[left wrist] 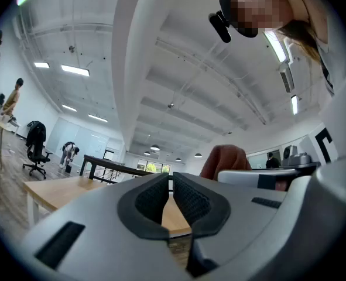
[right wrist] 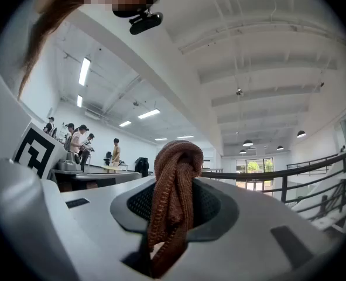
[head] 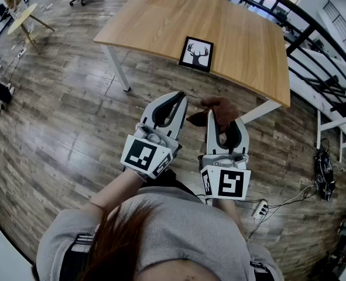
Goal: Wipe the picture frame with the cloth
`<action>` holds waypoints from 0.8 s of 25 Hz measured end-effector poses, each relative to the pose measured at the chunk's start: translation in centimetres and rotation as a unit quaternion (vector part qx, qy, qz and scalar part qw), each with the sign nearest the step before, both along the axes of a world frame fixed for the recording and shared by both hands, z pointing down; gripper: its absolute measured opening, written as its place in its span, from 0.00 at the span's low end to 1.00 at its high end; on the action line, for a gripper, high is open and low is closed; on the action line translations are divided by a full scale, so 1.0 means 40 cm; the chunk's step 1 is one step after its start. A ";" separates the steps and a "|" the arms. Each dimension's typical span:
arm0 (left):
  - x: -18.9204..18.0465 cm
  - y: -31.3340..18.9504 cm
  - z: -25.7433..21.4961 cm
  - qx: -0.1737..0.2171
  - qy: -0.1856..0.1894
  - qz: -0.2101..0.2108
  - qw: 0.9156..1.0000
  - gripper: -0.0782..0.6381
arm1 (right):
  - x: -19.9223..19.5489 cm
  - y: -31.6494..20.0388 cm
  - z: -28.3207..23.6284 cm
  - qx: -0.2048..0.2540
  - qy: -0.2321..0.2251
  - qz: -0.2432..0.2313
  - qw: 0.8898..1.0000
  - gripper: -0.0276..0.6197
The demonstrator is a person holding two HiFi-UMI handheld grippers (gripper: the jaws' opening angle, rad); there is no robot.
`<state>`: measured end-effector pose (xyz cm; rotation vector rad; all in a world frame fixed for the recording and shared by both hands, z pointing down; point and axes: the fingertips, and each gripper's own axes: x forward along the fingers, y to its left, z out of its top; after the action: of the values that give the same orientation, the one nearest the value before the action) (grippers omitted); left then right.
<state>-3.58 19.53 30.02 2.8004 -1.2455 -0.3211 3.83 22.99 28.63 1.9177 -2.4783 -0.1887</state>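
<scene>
Here's the person standing just short of the wooden counter, both tools held out side by side above the plank floor. The left gripper has its jaws pressed together with nothing between them, tips aimed at the counter. The right gripper is clamped on the cloth, a brown knitted one. The cloth is bunched into a thick fold that pokes out past the jaw tips and trails down between the pads. The picture frame lies flat on the counter, close to the near edge. It is black-bordered with a stag's head in black on white. It is well apart from both grippers, and the cloth isn't touching it.
</scene>
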 end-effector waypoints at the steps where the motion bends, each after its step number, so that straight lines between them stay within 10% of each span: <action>1: 0.002 -0.003 0.005 -0.003 0.000 -0.002 1.000 0.12 | 0.006 -0.005 0.005 0.001 -0.003 0.001 1.000 0.25; 11: 0.014 -0.088 0.023 0.007 0.018 -0.004 1.000 0.12 | 0.031 -0.088 0.032 0.002 -0.003 -0.001 1.000 0.25; 20: 0.042 -0.331 0.109 -0.016 -0.042 0.010 0.999 0.12 | 0.060 -0.316 0.068 -0.011 -0.004 0.016 1.000 0.25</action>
<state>-1.90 6.27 34.38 2.8236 -1.2272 -0.1831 6.25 10.33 31.35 1.9522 -2.4431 -0.1522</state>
